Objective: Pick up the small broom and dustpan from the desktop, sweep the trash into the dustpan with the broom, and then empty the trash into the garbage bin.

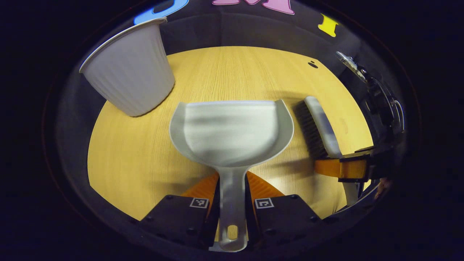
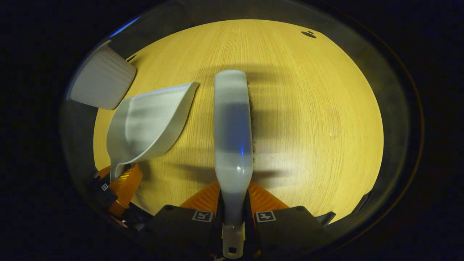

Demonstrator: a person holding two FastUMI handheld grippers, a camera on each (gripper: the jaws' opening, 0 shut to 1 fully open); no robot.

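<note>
My left gripper (image 1: 232,190) is shut on the handle of the pale grey dustpan (image 1: 232,130), whose scoop points away over the wooden desktop (image 1: 137,152). Its scoop looks empty. The small broom (image 1: 320,125) lies just right of the pan, dark bristles toward it, held by the other gripper (image 1: 348,168). In the right gripper view, my right gripper (image 2: 233,201) is shut on the broom handle (image 2: 232,130), the brush pointing forward above the table. The dustpan (image 2: 148,121) sits to its left, tilted, with the left gripper (image 2: 121,183) behind it. The white ribbed garbage bin (image 1: 128,69) stands at the far left.
The bin (image 2: 101,81) stands at the table's far left corner in the right gripper view. A small dark spot (image 1: 313,65) marks the far right of the desktop (image 2: 308,108). Cables and hardware (image 1: 380,98) hang past the right table edge.
</note>
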